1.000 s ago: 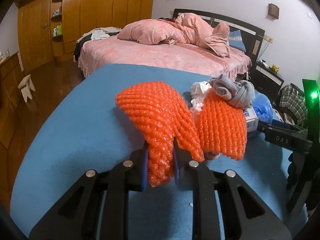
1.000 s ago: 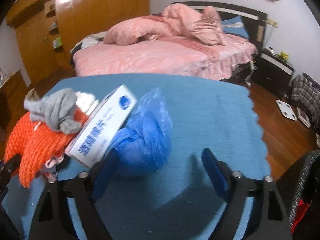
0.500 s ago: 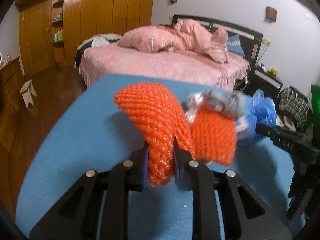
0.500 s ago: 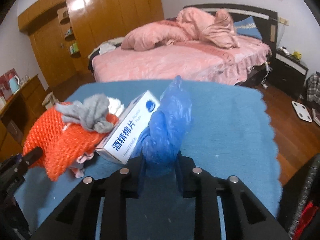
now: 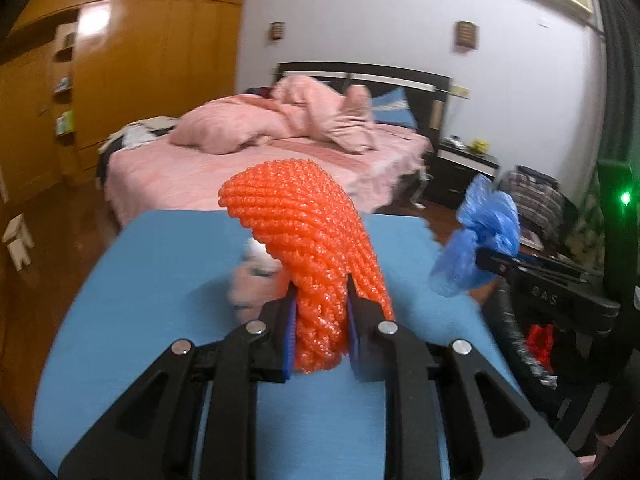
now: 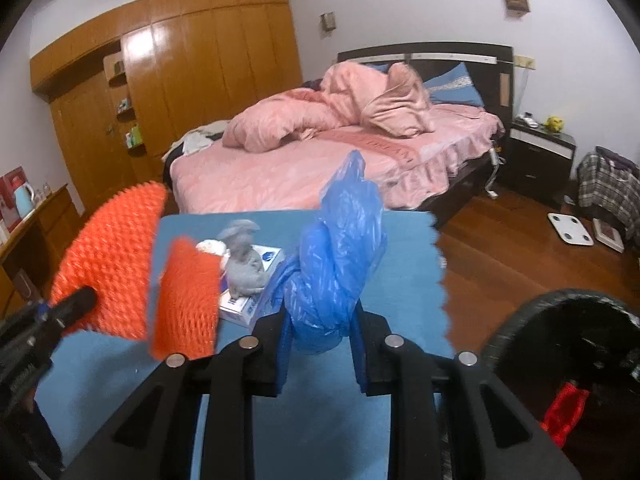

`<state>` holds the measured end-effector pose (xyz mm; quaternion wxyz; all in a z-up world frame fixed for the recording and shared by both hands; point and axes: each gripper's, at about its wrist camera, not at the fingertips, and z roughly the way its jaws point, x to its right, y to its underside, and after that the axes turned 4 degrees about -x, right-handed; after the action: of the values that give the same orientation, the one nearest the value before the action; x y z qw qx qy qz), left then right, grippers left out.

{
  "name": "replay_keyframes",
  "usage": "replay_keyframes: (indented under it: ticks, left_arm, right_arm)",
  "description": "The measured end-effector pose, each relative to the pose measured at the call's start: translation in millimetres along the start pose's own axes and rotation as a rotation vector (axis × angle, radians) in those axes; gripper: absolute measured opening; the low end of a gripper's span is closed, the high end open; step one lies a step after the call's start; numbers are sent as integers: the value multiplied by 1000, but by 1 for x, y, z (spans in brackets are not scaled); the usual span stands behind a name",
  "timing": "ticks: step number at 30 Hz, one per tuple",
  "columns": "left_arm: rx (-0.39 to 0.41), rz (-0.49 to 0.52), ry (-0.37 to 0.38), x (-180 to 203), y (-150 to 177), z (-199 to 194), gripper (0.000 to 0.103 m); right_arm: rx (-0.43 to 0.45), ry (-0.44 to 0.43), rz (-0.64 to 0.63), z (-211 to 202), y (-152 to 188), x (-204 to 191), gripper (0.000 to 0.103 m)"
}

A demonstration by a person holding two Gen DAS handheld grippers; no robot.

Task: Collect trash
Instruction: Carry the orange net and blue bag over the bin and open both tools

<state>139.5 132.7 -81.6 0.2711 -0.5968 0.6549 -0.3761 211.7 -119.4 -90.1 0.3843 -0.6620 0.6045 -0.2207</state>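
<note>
Bedroom, white walls. Wood wardrobe spans the far left wall. Bed with a pink duvet is set far centre; dark nightstand at its right. Floor is polished wood.

A little pile, a grey sock on a box, is sitting mid-cloth. The right side is lying bare. A black bin is standing just past its right edge.

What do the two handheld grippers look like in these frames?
Both the left gripper and right gripper are matte black linkages with silver round pivot pins and blue pads inside the fingers. The right one's side carries faint pale lettering. No sleeves or cables show clearly.
</note>
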Motion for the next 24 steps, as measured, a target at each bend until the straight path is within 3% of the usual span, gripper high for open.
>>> replay_keyframes:
  ticks: [13,24]
  left_arm:
    - [-67,105,272,122,21,19,19]
    - [-106,187,395,202,33,37,20]
  right_arm:
    - [6,171,65,-66,27,91,26]
    - [-1,303,161,-103,58,167,26]
